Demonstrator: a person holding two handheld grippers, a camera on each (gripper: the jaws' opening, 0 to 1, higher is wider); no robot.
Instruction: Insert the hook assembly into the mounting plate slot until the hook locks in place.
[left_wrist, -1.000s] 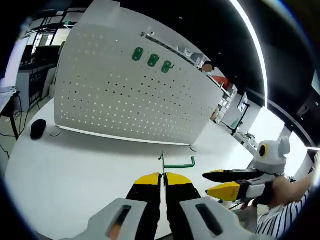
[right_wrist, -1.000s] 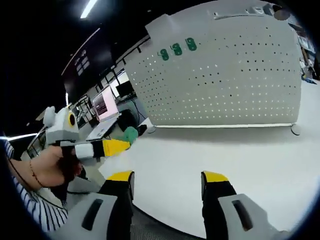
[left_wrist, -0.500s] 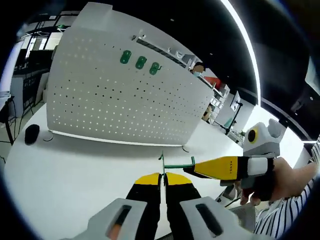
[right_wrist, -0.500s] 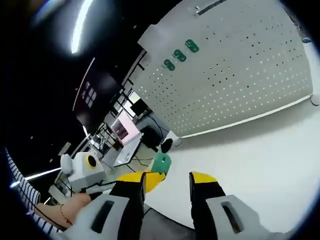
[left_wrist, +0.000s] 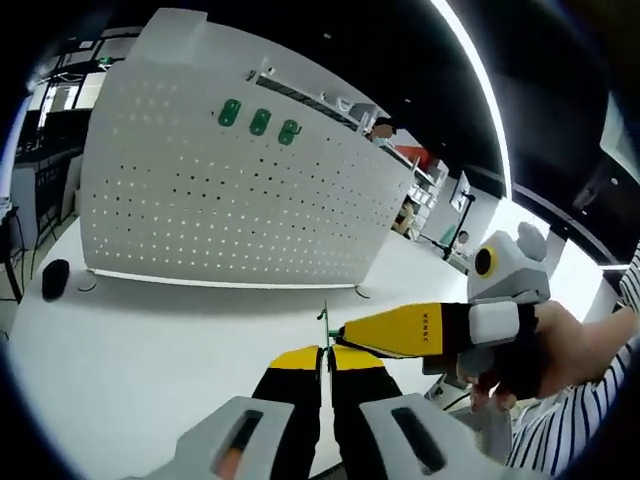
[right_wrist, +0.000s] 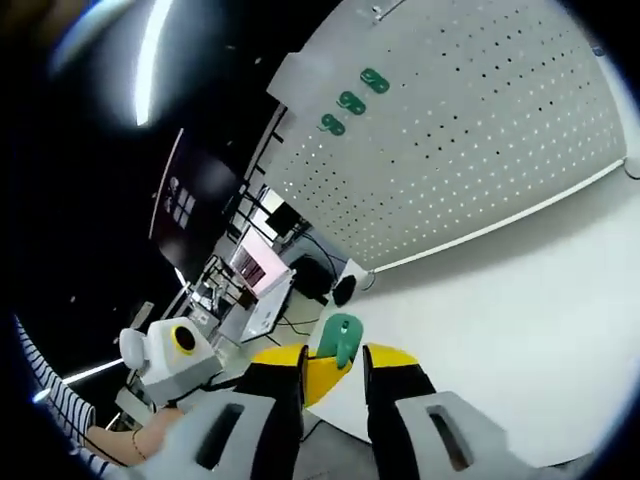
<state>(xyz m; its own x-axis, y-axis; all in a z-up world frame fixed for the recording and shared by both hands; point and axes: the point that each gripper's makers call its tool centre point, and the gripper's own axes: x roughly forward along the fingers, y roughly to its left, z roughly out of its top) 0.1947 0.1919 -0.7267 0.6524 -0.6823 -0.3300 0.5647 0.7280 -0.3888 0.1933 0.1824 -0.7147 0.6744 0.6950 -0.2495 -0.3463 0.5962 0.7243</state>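
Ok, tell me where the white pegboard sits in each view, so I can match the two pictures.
Left gripper view: the white pegboard spans the upper left and centre, standing on the white table, beyond the left tool.
Right gripper view: the pegboard takes the upper right, tilted with the camera's roll.
Shared landmark: the three green plates near its top edge, also at upper centre of the right view.

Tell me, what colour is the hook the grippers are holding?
Green. The hook shows best in the right gripper view.
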